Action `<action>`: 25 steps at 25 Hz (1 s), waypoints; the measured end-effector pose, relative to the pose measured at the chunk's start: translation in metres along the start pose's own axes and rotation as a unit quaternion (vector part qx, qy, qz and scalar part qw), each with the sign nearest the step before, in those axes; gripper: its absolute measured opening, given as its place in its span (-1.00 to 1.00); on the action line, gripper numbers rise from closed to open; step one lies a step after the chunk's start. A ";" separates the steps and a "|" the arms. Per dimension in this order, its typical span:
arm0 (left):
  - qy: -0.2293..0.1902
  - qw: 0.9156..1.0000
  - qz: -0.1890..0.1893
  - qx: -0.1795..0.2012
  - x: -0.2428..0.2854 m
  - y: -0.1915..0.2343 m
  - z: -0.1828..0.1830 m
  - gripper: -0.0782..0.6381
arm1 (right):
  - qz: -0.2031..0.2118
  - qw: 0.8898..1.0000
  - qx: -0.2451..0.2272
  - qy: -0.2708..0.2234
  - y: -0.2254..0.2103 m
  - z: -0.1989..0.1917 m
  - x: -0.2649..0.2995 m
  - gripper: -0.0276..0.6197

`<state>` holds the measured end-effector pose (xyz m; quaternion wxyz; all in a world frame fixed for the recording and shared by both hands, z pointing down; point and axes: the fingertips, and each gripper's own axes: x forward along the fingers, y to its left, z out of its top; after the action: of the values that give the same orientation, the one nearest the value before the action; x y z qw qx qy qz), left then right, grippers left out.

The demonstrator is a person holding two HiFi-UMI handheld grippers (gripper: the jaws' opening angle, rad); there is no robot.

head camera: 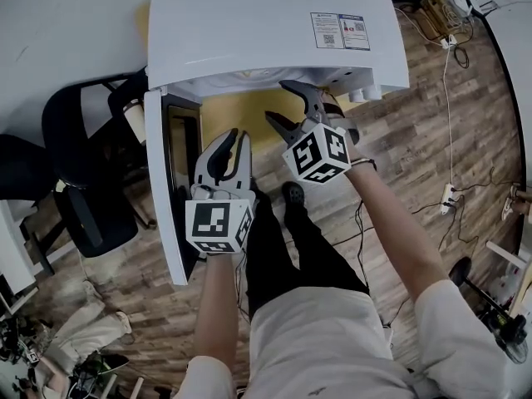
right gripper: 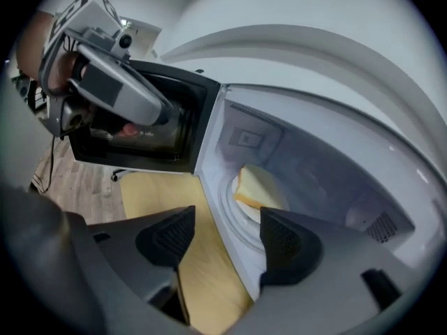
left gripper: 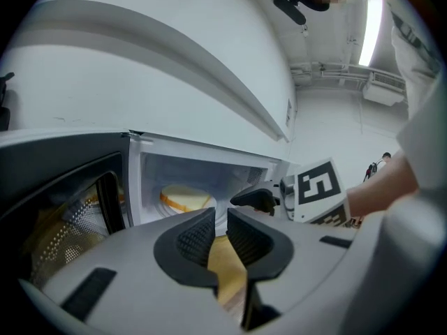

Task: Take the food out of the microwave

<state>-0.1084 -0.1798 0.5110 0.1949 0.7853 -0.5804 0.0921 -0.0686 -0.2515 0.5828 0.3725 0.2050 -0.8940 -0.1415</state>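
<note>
A pale slice of bread [right gripper: 262, 187] with a yellow-brown crust lies on the white turntable inside the open white microwave [head camera: 266, 23]. In the left gripper view the bread [left gripper: 185, 197] lies deep in the cavity. My right gripper [right gripper: 225, 227] is open and empty, just outside the opening, with the bread beyond its jaws. The head view shows the right gripper [head camera: 278, 100] at the microwave's front edge. My left gripper [left gripper: 220, 218] is shut with only a thin slit and nothing in it. It hangs beside the door, lower left of the right one [head camera: 235, 137].
The microwave door [head camera: 162, 189] stands swung out to the left, close to my left gripper. A yellow tabletop [head camera: 241, 110] lies under the opening. A black chair [head camera: 83, 173] stands at the left. Cables and a power strip [head camera: 449, 198] lie on the wooden floor at right.
</note>
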 end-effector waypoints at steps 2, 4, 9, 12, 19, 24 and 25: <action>0.002 1.000 -0.001 -0.001 0.002 0.001 -0.003 -0.68 | 0.001 1.000 -0.018 0.016 -0.003 -0.006 0.013 0.01; 0.005 1.000 -0.001 0.000 0.004 0.002 -0.006 -0.68 | 0.004 0.999 -0.043 0.032 -0.004 -0.012 0.026 0.11; 0.008 1.000 -0.001 -0.003 0.003 0.005 -0.012 -0.68 | 0.008 0.993 -0.097 0.063 -0.007 -0.019 0.051 0.29; 0.009 1.000 0.002 -0.007 0.002 0.007 -0.014 -0.68 | 0.010 0.988 -0.127 0.084 -0.007 -0.024 0.062 0.35; 0.011 1.000 0.008 -0.009 -0.001 0.015 -0.016 -0.68 | 0.027 0.974 -0.171 0.143 -0.005 -0.037 0.083 0.43; 0.011 1.000 0.013 -0.009 -0.002 0.019 -0.014 -0.68 | 0.038 0.969 -0.191 0.154 -0.004 -0.040 0.091 0.43; 0.011 1.000 0.014 -0.009 -0.002 0.020 -0.015 -0.68 | 0.045 0.968 -0.189 0.157 -0.002 -0.041 0.092 0.43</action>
<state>-0.1268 -0.1775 0.5277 0.2071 0.7742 -0.5900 0.0980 -0.0971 -0.3010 0.6661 0.5460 0.1097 -0.7899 -0.2568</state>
